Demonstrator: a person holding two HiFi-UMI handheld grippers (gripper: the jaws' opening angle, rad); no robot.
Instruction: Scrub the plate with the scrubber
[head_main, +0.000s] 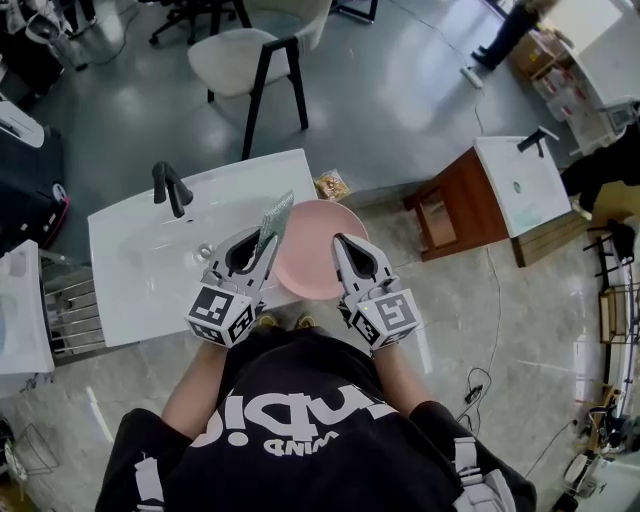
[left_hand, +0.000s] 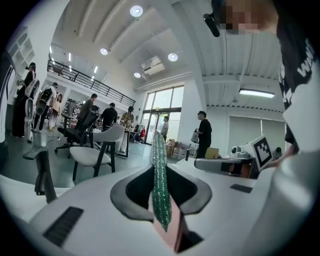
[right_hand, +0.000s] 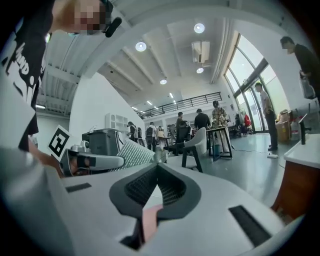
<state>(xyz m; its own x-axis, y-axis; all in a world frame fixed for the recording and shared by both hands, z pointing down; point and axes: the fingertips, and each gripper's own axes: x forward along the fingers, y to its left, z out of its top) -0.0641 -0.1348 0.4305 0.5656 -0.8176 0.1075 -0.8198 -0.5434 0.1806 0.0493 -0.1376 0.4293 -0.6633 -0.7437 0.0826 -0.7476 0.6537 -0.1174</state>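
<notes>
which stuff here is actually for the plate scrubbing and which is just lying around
For the job:
- scrubber, clamped in the left gripper
- pink plate, clamped in the right gripper
- white sink

Just lying about:
- white chair
- wooden cabinet
- packet on the floor

We are counting one pink plate (head_main: 310, 250), one scrubber (head_main: 274, 220) and two grippers: the left gripper (head_main: 264, 242) and the right gripper (head_main: 340, 243). We are also counting two white basins, the near basin (head_main: 130, 250) and the far basin (head_main: 525, 195); two black faucets, the near faucet (head_main: 170, 187) and the far faucet (head_main: 538, 139); and one white chair (head_main: 240, 55).
</notes>
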